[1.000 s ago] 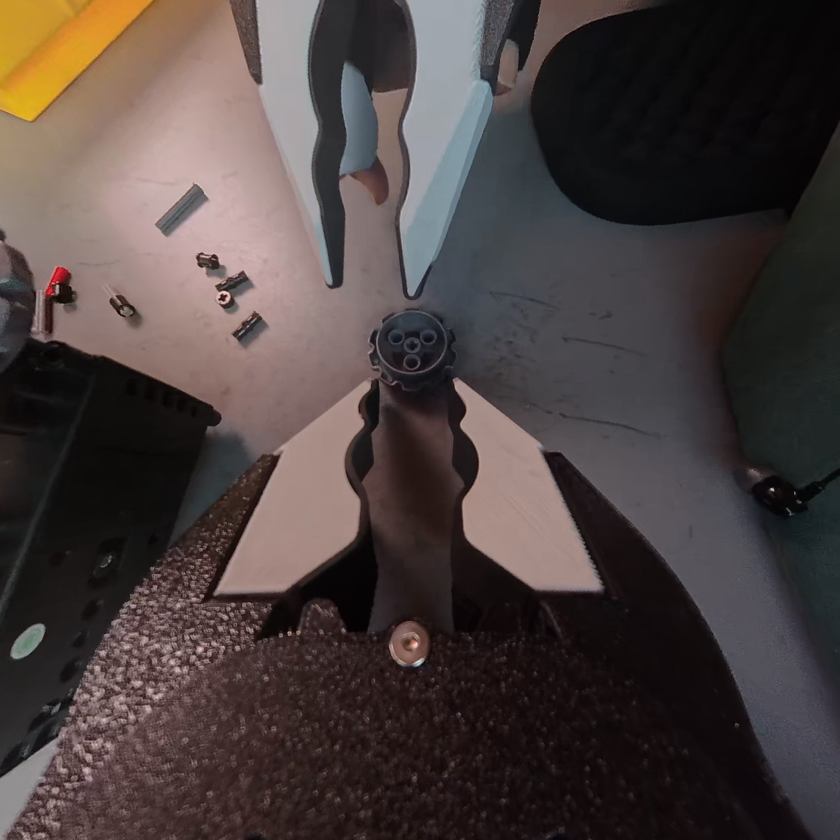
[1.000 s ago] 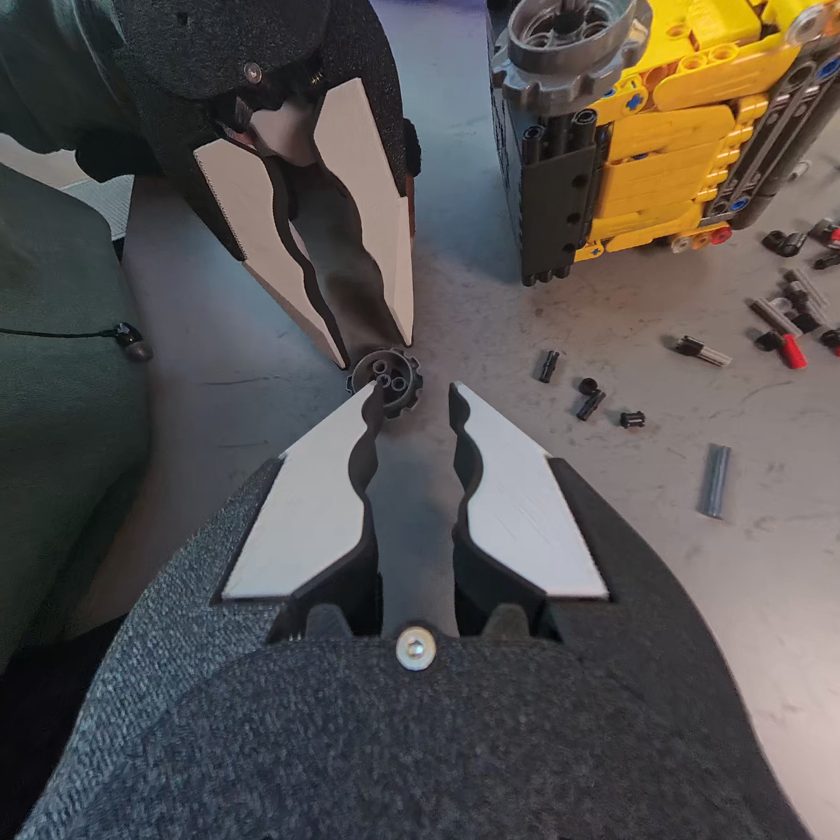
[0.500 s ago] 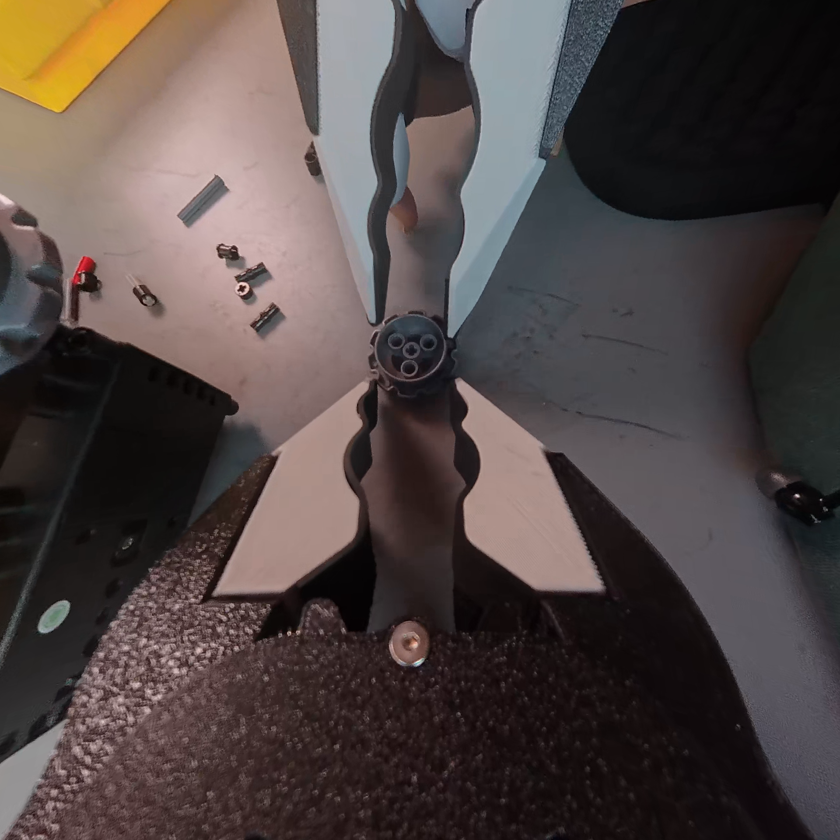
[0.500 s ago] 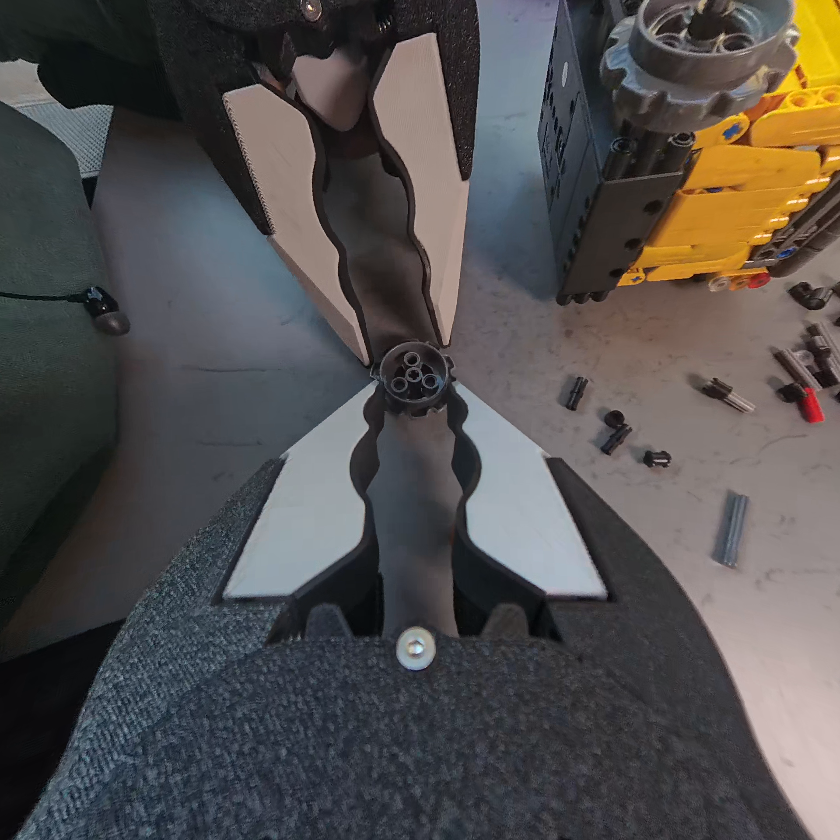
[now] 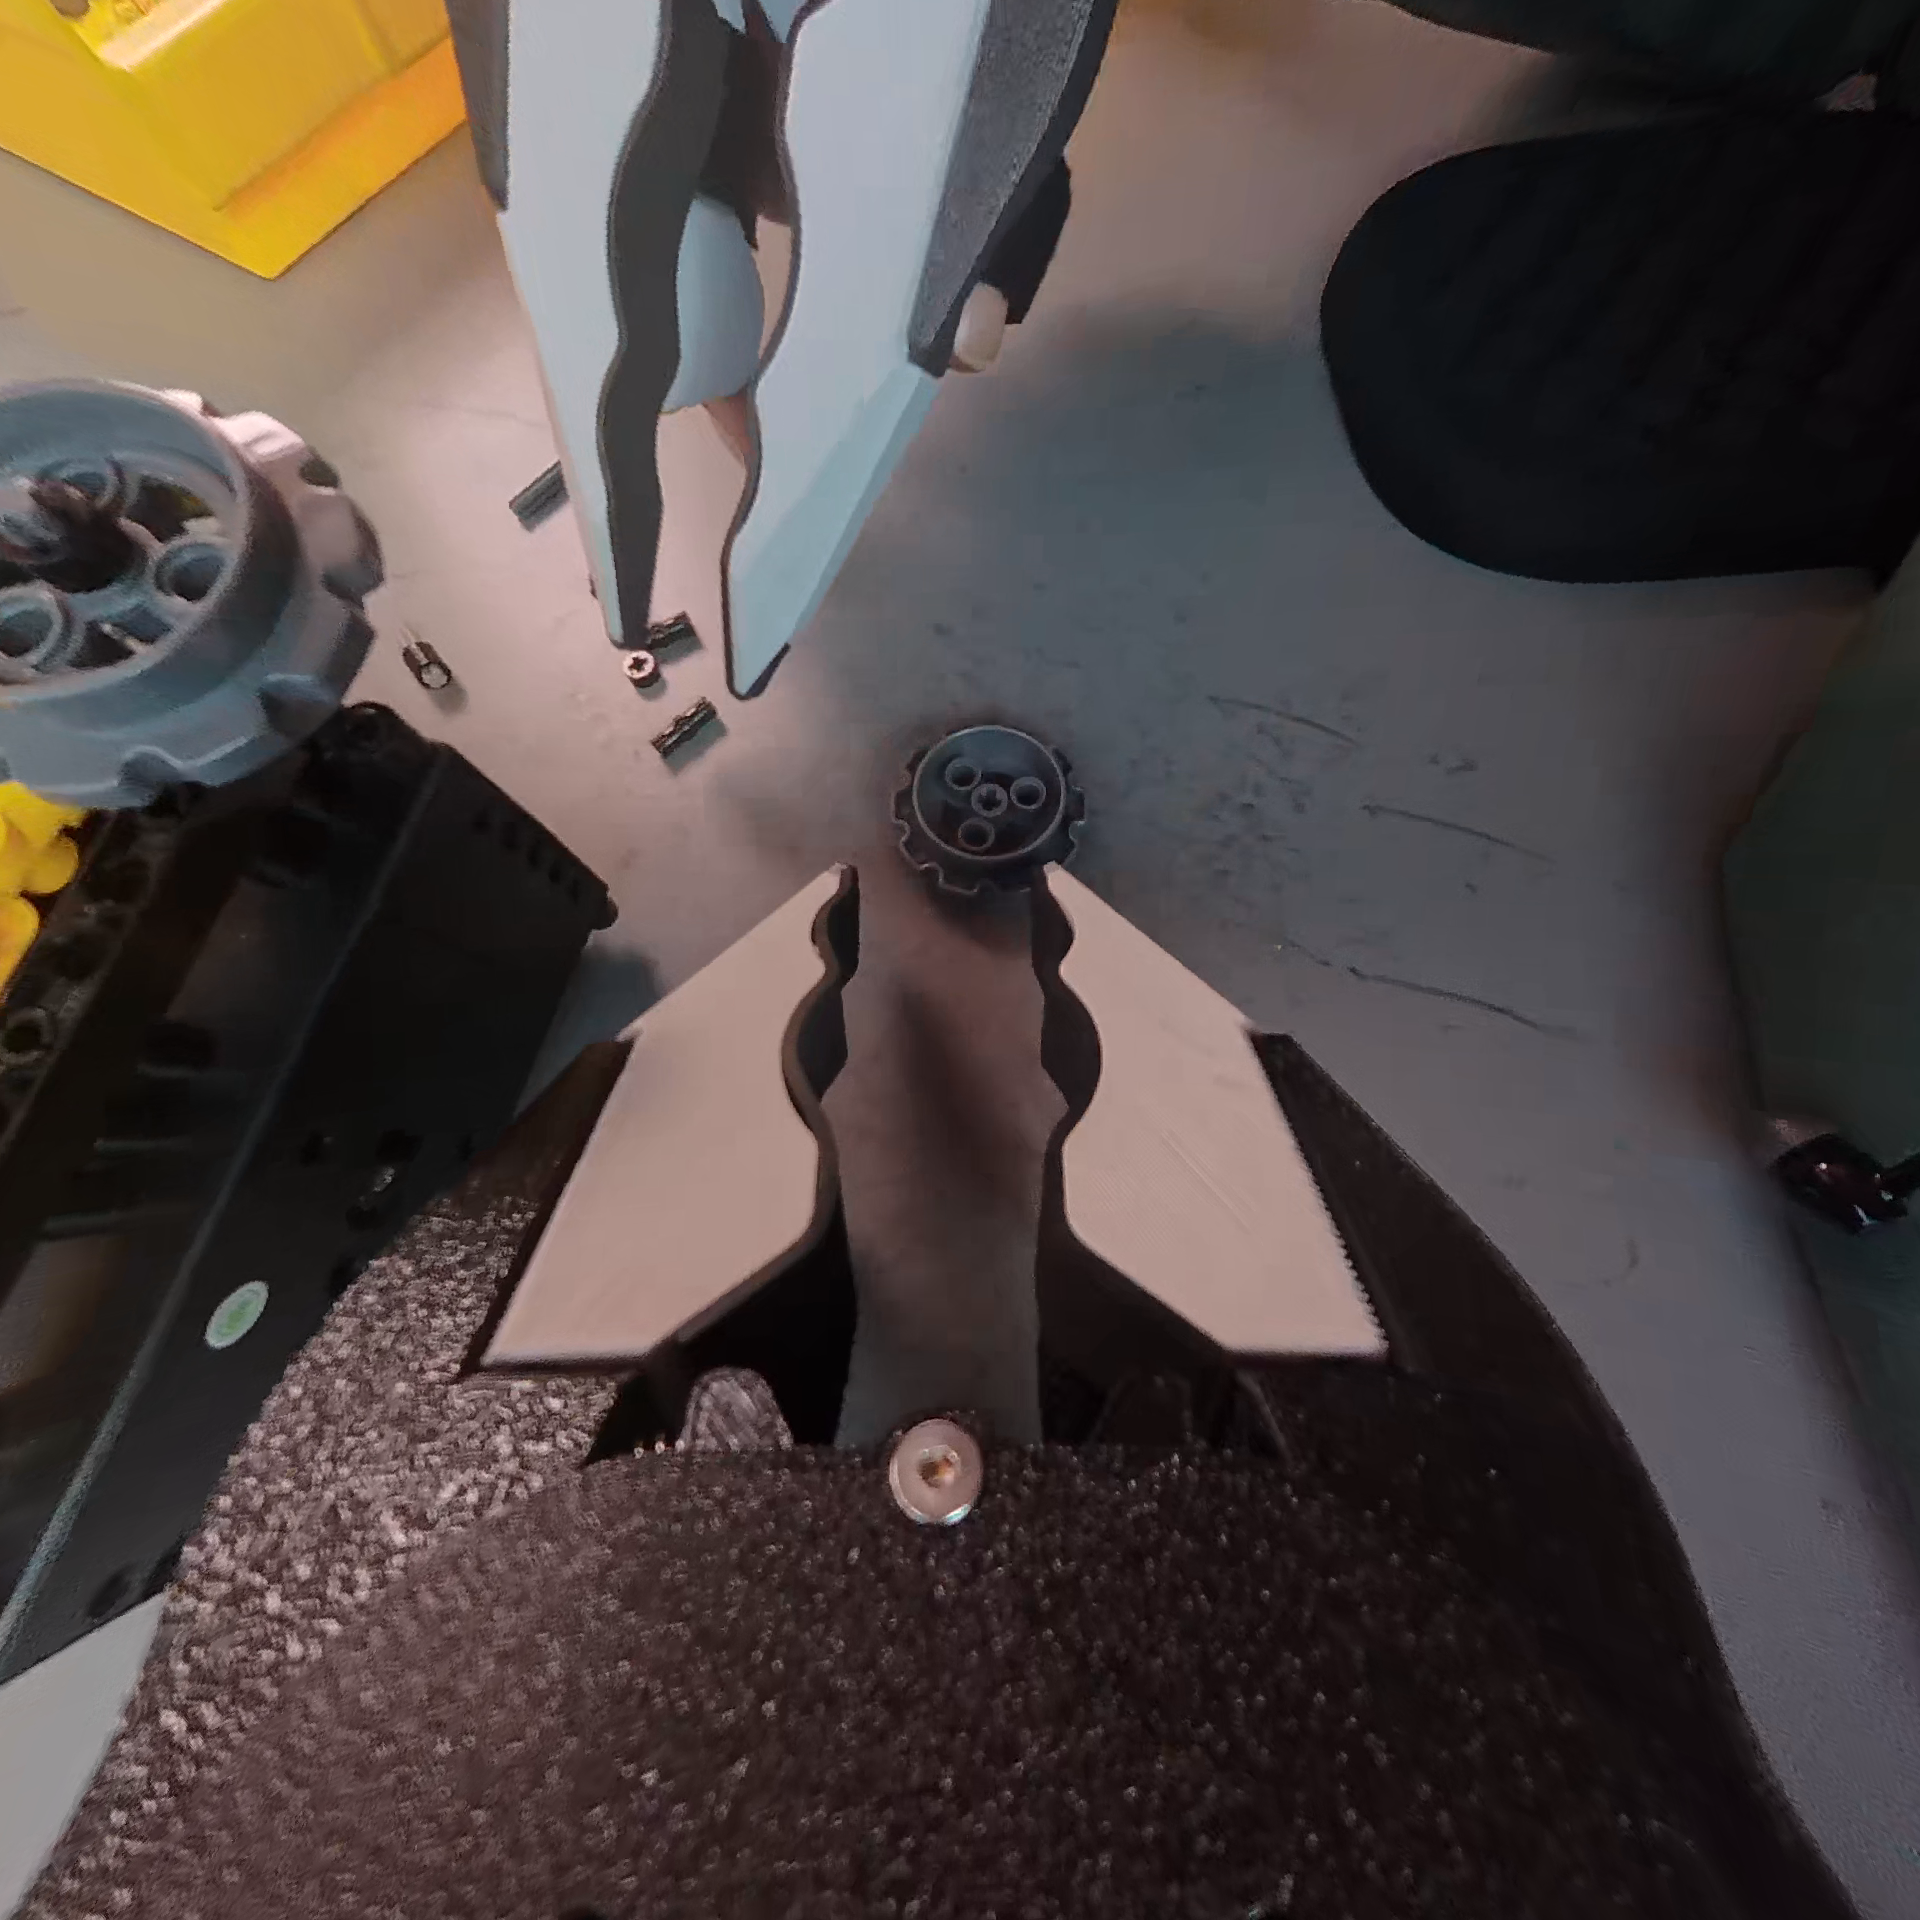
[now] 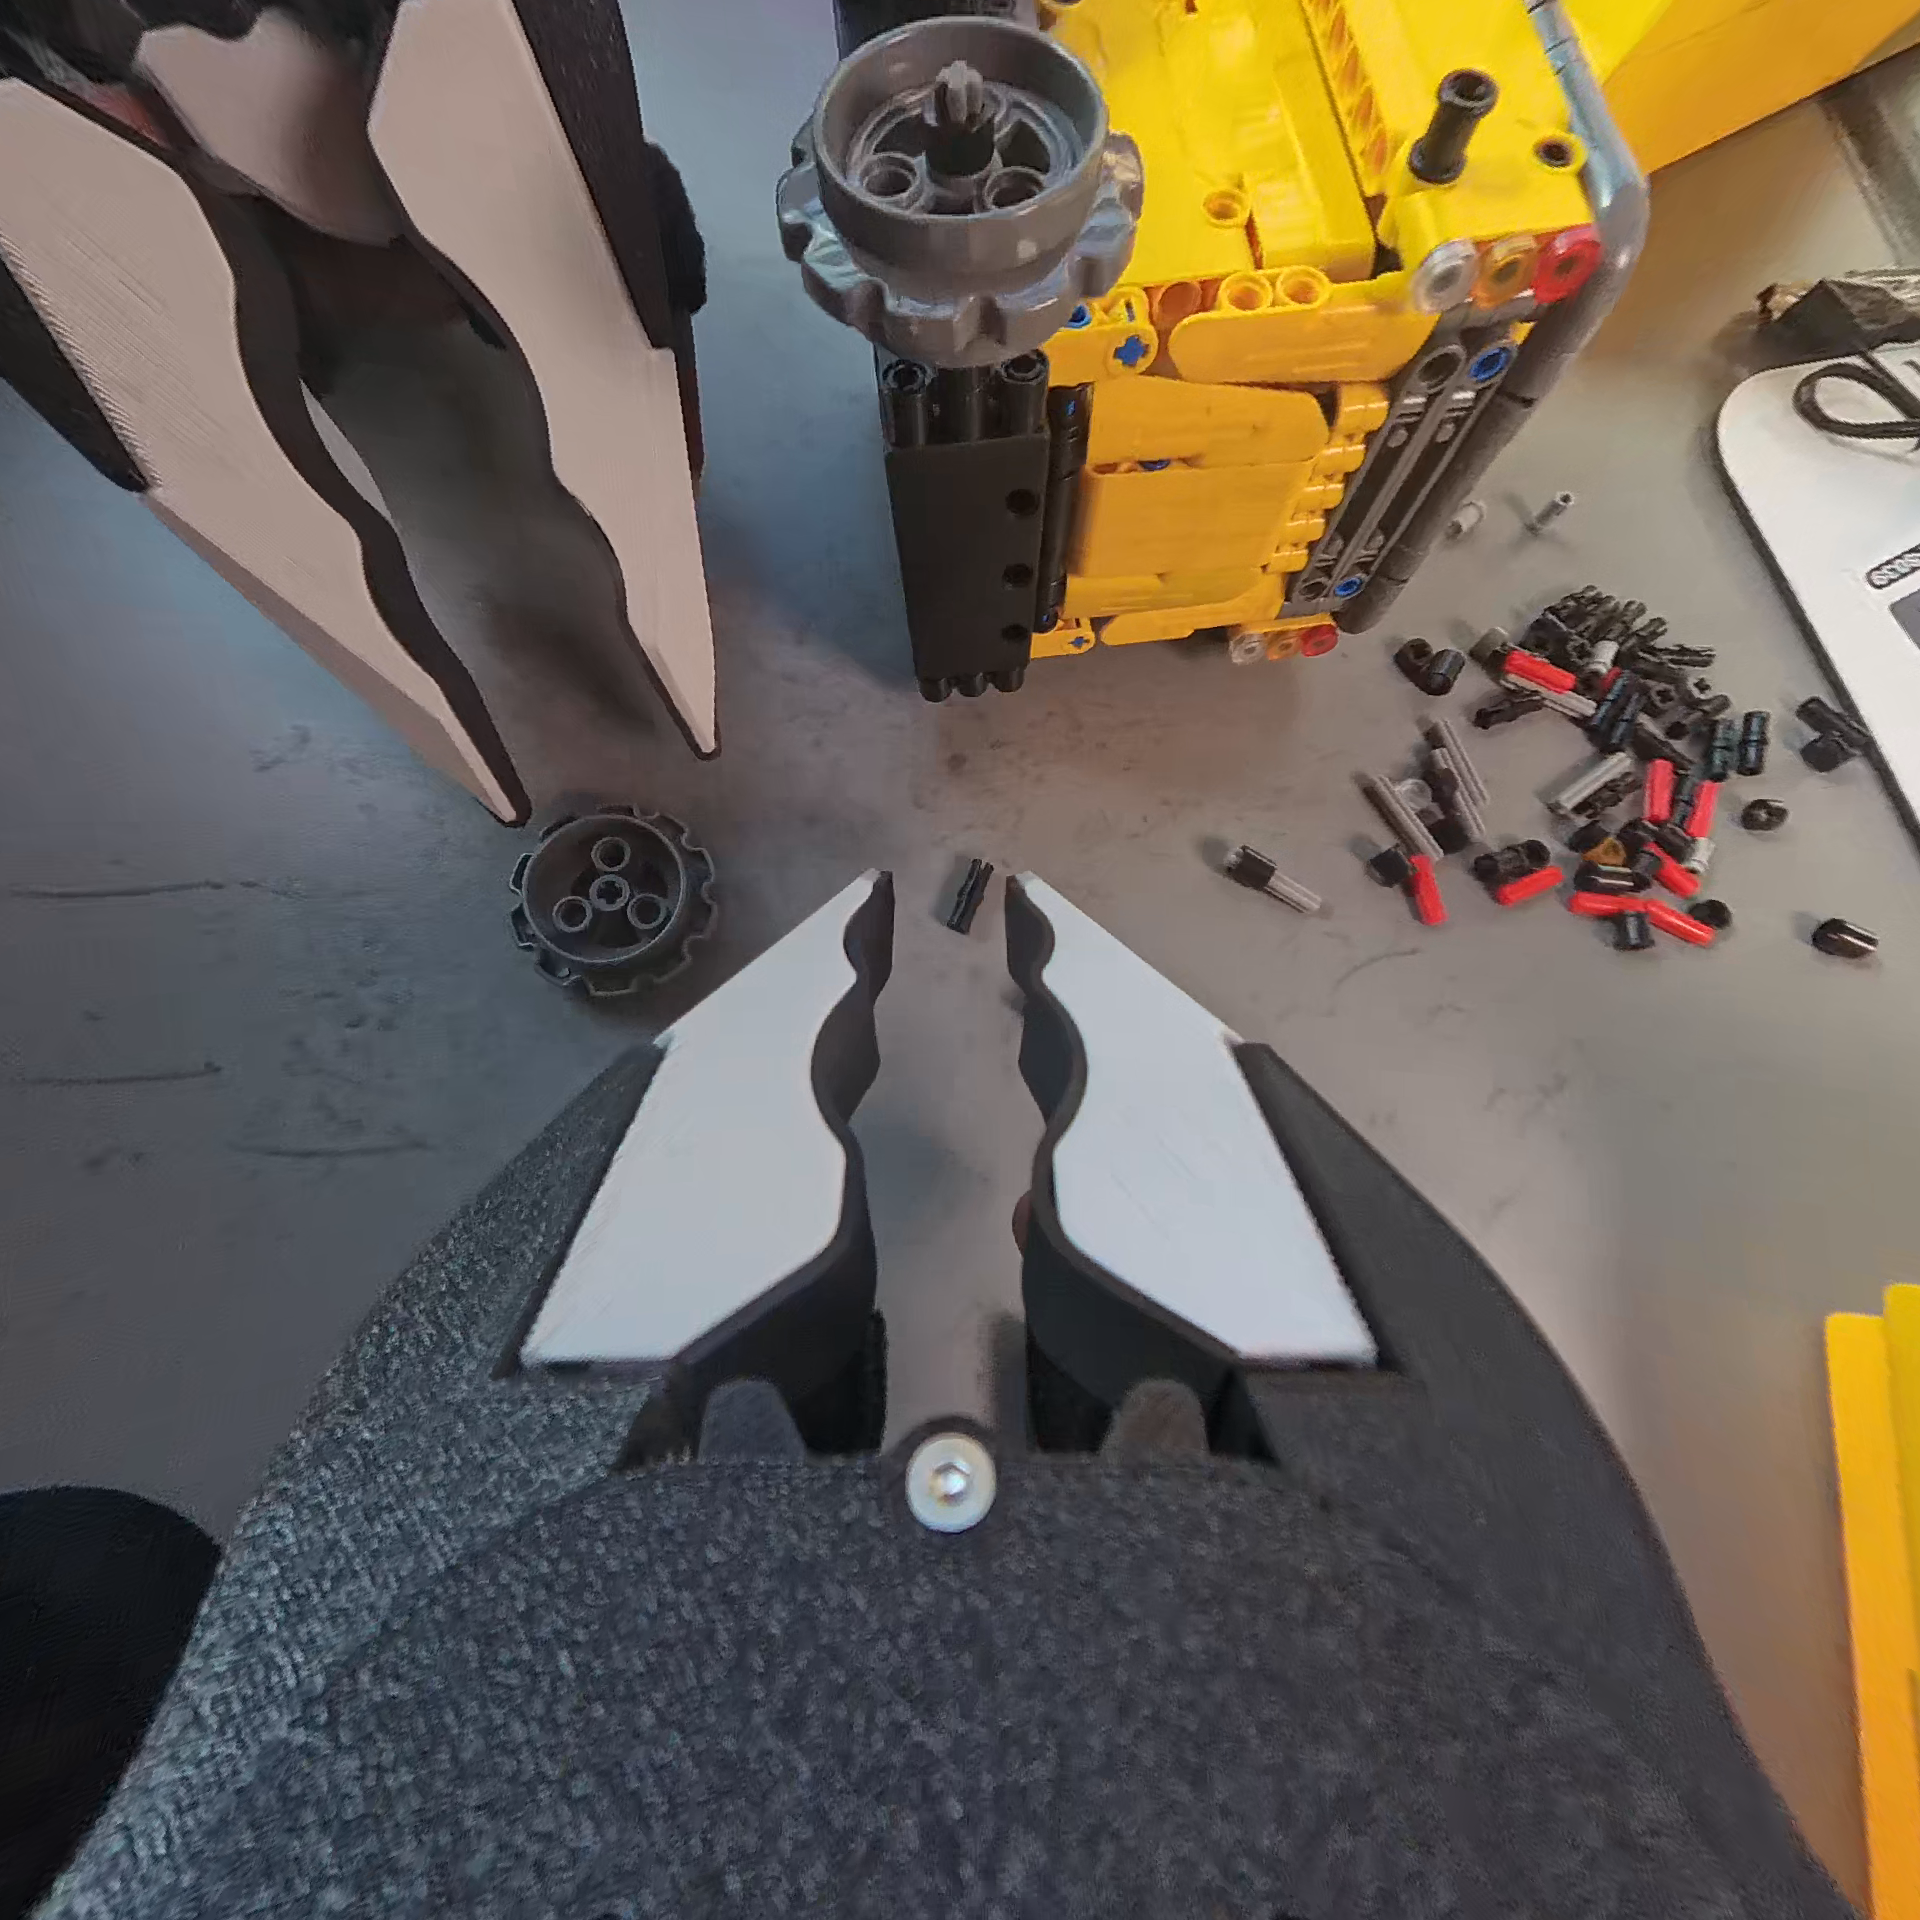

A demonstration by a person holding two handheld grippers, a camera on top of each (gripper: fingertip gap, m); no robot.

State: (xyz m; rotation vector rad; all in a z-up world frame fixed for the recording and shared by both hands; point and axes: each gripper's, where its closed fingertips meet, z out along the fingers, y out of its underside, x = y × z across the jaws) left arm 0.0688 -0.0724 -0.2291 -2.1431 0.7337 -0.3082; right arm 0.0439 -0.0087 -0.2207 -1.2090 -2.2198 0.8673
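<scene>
A small dark toothed wheel [image 5: 987, 810] lies flat on the grey table, free of both grippers. My left gripper [image 5: 945, 883] is open, its right fingertip just short of the wheel. In the right wrist view the wheel [image 6: 613, 904] lies left of my right gripper [image 6: 948, 888], under the left gripper [image 6: 608, 779]. My right gripper is open with a short black pin [image 6: 968, 894] lying between its tips, not pinched. The left wrist view shows the right gripper [image 5: 686, 665] farther off over that pin [image 5: 670, 631].
A yellow and black brick model [image 6: 1226, 447] with a large grey toothed wheel [image 6: 956, 177] stands close behind. A pile of black, red and grey pins [image 6: 1600, 769] lies to the right, beside a white sheet [image 6: 1818, 540]. A black cushion [image 5: 1621, 343] sits far right.
My left gripper has opened and let go of the small wheel, which now lies on the table. My right gripper has moved off the wheel, to the right, and stands over a black pin.
</scene>
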